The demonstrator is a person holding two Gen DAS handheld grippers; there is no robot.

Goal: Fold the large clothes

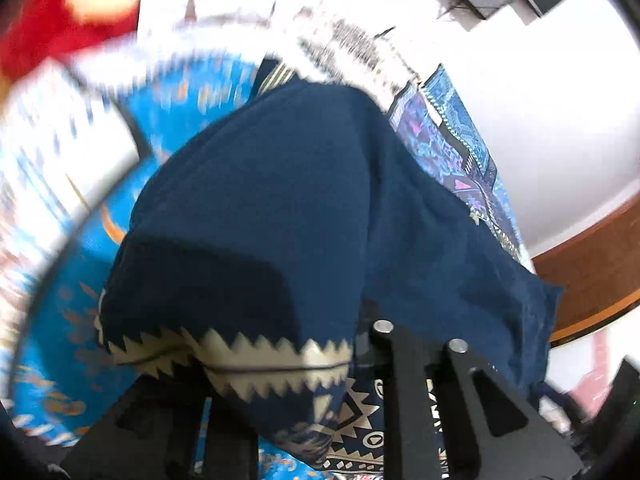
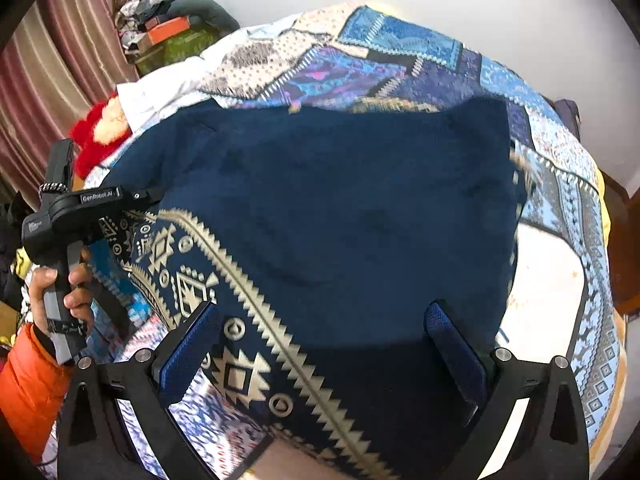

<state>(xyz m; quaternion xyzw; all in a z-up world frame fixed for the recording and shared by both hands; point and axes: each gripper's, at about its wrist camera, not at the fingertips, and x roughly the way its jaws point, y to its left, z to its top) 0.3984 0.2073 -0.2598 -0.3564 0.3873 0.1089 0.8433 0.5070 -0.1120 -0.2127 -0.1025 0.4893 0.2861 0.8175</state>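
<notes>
A large navy garment (image 2: pixel 352 216) with a cream zigzag and geometric border (image 2: pixel 256 304) lies spread over the patchwork bedspread (image 2: pixel 400 56). My right gripper (image 2: pixel 324 352) is open just above its near part, blue pads (image 2: pixel 188 344) wide apart on either side of the zigzag band, nothing between them. My left gripper (image 2: pixel 132 200) is at the garment's left edge, seen from outside in the right wrist view, held by a hand. In the left wrist view the navy cloth (image 1: pixel 280 200) drapes over the fingers (image 1: pixel 404 380) and hides the tips; it looks shut on the cloth.
A red plush toy (image 2: pixel 100 132) and white cloth (image 2: pixel 160 96) lie at the bed's far left. A pile of clothes and boxes (image 2: pixel 168 28) stands against the curtain. White wall behind. Wooden bed frame (image 1: pixel 592 272) at the right.
</notes>
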